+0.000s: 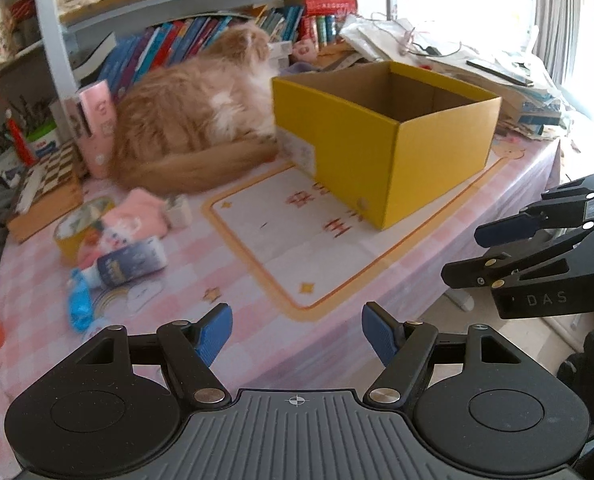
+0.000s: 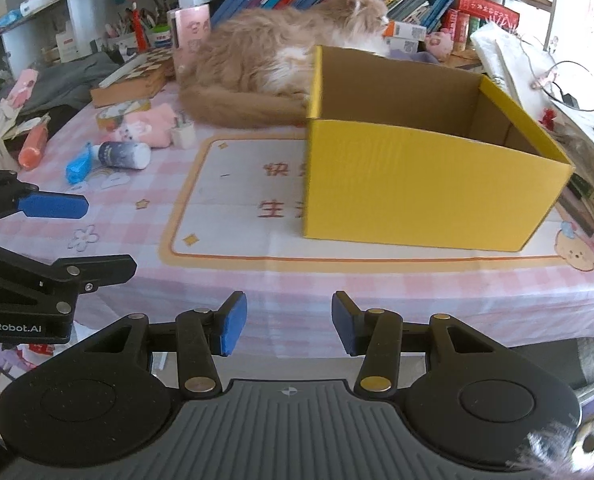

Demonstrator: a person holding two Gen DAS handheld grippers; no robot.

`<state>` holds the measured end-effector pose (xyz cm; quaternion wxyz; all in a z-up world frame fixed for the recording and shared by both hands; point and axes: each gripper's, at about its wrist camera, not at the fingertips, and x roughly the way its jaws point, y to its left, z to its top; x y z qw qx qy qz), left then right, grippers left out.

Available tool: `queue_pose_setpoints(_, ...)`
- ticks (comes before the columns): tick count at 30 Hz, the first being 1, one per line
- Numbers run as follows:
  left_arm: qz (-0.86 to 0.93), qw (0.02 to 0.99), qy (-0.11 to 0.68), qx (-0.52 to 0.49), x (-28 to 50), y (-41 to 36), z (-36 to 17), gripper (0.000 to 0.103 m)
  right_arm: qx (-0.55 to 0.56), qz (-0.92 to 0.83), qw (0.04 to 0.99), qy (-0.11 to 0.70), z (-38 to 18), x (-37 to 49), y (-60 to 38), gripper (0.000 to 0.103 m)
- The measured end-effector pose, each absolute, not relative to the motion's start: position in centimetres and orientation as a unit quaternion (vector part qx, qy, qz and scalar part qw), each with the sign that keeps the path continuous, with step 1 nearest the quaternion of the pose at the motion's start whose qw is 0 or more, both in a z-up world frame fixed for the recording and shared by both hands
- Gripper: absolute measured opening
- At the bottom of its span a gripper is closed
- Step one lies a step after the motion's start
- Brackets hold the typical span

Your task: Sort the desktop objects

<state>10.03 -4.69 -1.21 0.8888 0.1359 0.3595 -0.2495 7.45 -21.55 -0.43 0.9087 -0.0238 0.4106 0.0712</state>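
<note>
Left gripper point(image 1: 297, 334): jaws spread, nothing between them; it hangs over the near edge of the table point(image 1: 237, 280), apparently on approach, not yet committed to any item.
Right gripper point(image 2: 289, 322): jaws apart but narrower than the left's, empty; likewise at the near edge, facing the box.
Yellow cardboard box point(image 2: 417, 196): open-topped and seemingly empty, standing on the printed mat point(image 2: 233, 216) right of centre; probably set there as the bin for sorted things.
Clutter to sort: a loose heap at the far left of the table; blue wrapper point(image 2: 79, 166), dark tube with white cap point(image 2: 123, 155), pink plush point(image 2: 149, 126), tape roll point(image 1: 77, 224), orange marker point(image 2: 33, 146); all well apart from both grippers.
Ginger cat point(image 1: 193, 120): lying just behind the heap, touching the box's far-left corner; a likely obstacle to reaching.
Left wrist view only: the box's pale label on its left wall.
Right wrist view only: the marker's full length; the mat's printed characters read plainly.
</note>
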Motion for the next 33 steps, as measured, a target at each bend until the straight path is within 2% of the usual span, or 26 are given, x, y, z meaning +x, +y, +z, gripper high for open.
queue_pose_setpoints(14,-0.207,0.891,0.378,0.145,10.4,2.2,-2.0,0.074,-0.024,0.111,0.897,0.427,-1.7,9.5,-13.7,0.048)
queue_pose_setpoints(16,-0.200,0.892,0.379,0.143,10.4,3.1,-2.0,0.079,-0.025,0.116,0.896,0.427,-1.7,9.8,-12.8,0.048)
queue_pose_setpoints(18,-0.192,0.894,0.379,0.142,10.6,3.7,-2.0,0.079,-0.028,0.122,0.896,0.427,-1.6,10.2,-12.1,0.049)
queue_pose_setpoints(33,-0.193,0.896,0.370,0.149,11.7,5.1,-2.2,0.080,-0.060,0.144,0.888,0.433,-2.0,11.8,-8.6,0.052)
